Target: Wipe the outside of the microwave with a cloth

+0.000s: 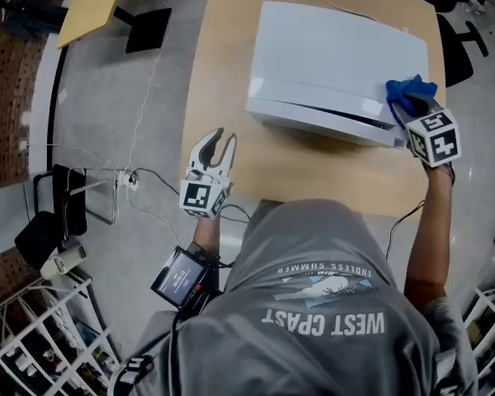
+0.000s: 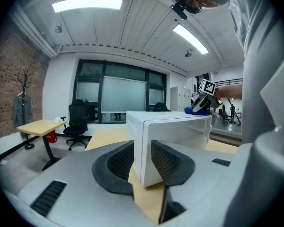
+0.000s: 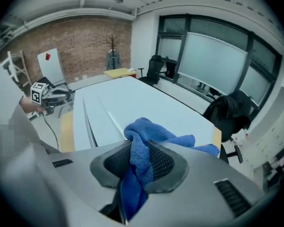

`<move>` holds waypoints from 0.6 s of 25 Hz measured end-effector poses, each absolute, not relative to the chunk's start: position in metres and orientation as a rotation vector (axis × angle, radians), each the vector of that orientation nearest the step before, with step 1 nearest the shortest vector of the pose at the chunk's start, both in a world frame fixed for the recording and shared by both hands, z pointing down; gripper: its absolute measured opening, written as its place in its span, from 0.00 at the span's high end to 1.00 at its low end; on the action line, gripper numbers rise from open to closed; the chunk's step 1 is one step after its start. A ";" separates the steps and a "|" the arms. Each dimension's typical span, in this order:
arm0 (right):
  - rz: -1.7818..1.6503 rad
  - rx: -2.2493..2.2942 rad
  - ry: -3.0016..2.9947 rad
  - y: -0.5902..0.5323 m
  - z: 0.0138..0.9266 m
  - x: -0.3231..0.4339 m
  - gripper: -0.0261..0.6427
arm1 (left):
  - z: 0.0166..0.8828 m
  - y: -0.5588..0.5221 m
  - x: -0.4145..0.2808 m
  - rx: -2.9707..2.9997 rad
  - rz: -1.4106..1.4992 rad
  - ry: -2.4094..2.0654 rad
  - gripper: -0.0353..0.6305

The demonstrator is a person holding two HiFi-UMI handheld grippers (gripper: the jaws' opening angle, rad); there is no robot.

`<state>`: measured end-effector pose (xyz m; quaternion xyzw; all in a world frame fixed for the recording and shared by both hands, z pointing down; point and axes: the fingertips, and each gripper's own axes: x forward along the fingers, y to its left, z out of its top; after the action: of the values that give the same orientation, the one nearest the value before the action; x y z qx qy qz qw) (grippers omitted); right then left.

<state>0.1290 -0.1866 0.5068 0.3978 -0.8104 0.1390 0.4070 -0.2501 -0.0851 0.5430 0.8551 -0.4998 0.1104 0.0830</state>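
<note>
My right gripper (image 3: 141, 163) is clamped on the blue cloth (image 3: 149, 143), which seems to rest on the white microwave (image 1: 338, 56), at its top's front right corner. My left gripper (image 1: 217, 148) hangs empty, jaws apart, over the table (image 1: 223, 81), clear of the microwave.

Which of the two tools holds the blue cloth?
The right tool, pinching the cloth on the microwave; the left tool is open and empty.

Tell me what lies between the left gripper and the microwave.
Only bare wooden tabletop, seen in the head view: the left gripper stands apart from the microwave.
</note>
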 end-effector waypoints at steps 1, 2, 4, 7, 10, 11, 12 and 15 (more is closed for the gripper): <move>0.312 0.948 -2.075 -0.192 0.503 0.101 0.82 | 0.543 -0.088 -0.250 2.551 0.327 -1.490 0.76; 0.282 0.888 -2.102 -0.197 0.502 0.074 0.82 | 0.544 -0.090 -0.248 2.550 0.326 -1.487 0.76; 0.228 0.749 -2.128 -0.197 0.503 0.021 0.82 | 0.542 -0.094 -0.240 2.550 0.327 -1.482 0.76; 0.128 0.518 -2.197 -0.189 0.506 -0.079 0.82 | 0.536 -0.094 -0.239 2.550 0.328 -1.486 0.76; 0.020 0.333 -2.245 -0.184 0.504 -0.159 0.82 | 0.533 -0.091 -0.248 2.538 0.337 -1.510 0.76; 0.025 0.294 -2.268 -0.185 0.500 -0.170 0.82 | 0.532 -0.090 -0.248 2.532 0.340 -1.519 0.76; 0.041 0.270 -2.291 -0.189 0.497 -0.173 0.82 | 0.531 -0.088 -0.248 2.525 0.344 -1.527 0.76; 0.118 0.329 -2.303 -0.220 0.497 -0.139 0.82 | 0.531 -0.086 -0.248 2.511 0.356 -1.536 0.76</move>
<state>-0.1386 -0.2199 0.4975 0.1298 -0.9083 0.0466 0.3949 -0.2480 -0.0859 0.5305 0.8436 -0.5160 0.1196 0.0883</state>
